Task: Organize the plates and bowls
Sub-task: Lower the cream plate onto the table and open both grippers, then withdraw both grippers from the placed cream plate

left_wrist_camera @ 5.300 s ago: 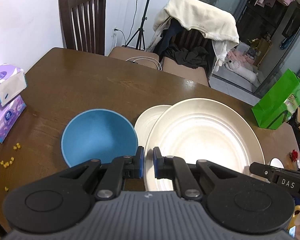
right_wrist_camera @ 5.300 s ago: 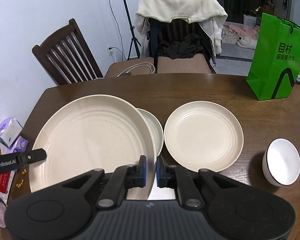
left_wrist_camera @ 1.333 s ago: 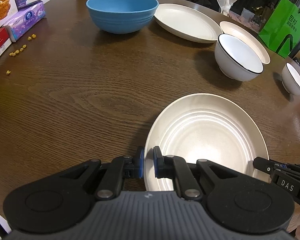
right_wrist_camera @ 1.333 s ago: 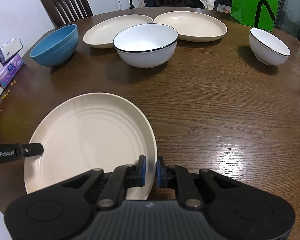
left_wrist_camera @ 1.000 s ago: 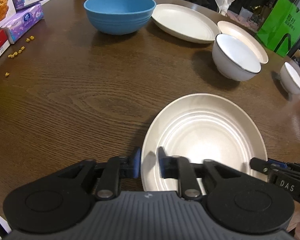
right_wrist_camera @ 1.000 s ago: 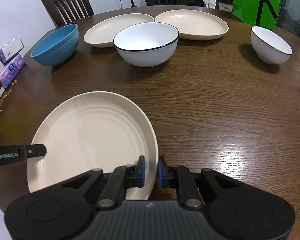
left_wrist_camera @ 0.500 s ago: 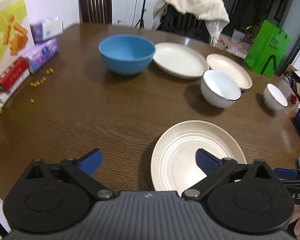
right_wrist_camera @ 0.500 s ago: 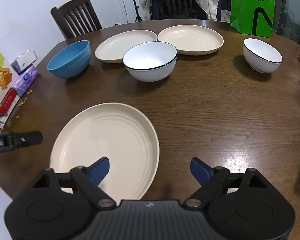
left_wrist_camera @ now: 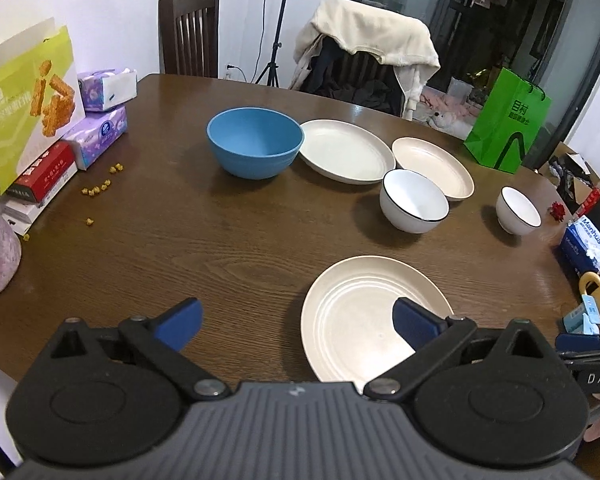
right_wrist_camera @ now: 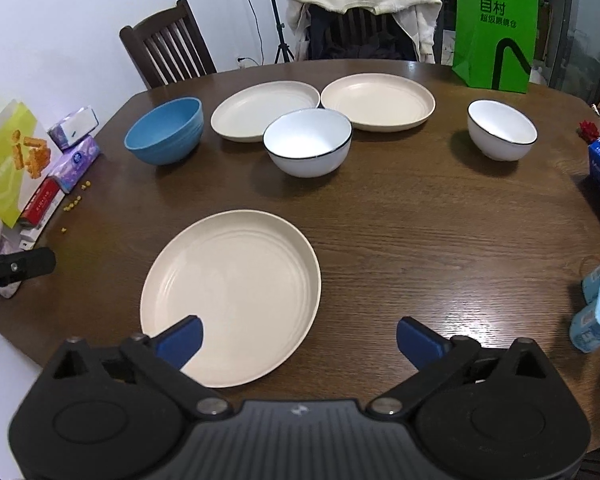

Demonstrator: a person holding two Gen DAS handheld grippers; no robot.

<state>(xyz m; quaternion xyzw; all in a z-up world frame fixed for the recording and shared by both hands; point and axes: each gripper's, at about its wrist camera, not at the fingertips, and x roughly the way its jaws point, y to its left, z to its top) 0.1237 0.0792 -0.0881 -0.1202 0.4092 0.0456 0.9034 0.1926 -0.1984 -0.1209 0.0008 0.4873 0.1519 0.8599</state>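
the left claw point(left_wrist_camera: 296, 322) stands wide open above the near edge of the bench point(left_wrist_camera: 180, 240), with nothing between its blue pads point(left_wrist_camera: 180, 322). its jaws have just been opening, and the cream plate point(left_wrist_camera: 364, 320) lies flat on the wood below, under its right-hand finger but not touched by it. the right claw point(right_wrist_camera: 298, 338) is also spread as far as it goes and holds nothing; its jaws have just been opening too. from the right wrist view that same cream plate point(right_wrist_camera: 236, 292) sits free on the bench point(right_wrist_camera: 420, 240), its near rim passing under the left-hand pad point(right_wrist_camera: 180, 340), apart from both pads.

farther back the other dishes sit in a loose row. the blue bowl point(left_wrist_camera: 255, 142) stands upright at the left, just beside a pale plate point(left_wrist_camera: 346, 150), which in turn lies close beside a second cream plate point(left_wrist_camera: 432, 166). a large white bowl point(left_wrist_camera: 414, 206) with a dark rim stands in front of these two plates, near the second one. a small white bowl point(left_wrist_camera: 518, 210) of the same kind stands well apart to the right.

along the left edge of the bench are tissue packs point(left_wrist_camera: 100, 120), a yellow-green snack box point(left_wrist_camera: 24, 92) and a scatter of small yellow bits point(left_wrist_camera: 100, 186). a green paper bag point(left_wrist_camera: 506, 120) stands beyond the far right edge, and a chair draped with a cream garment point(left_wrist_camera: 364, 36) is behind the bench.
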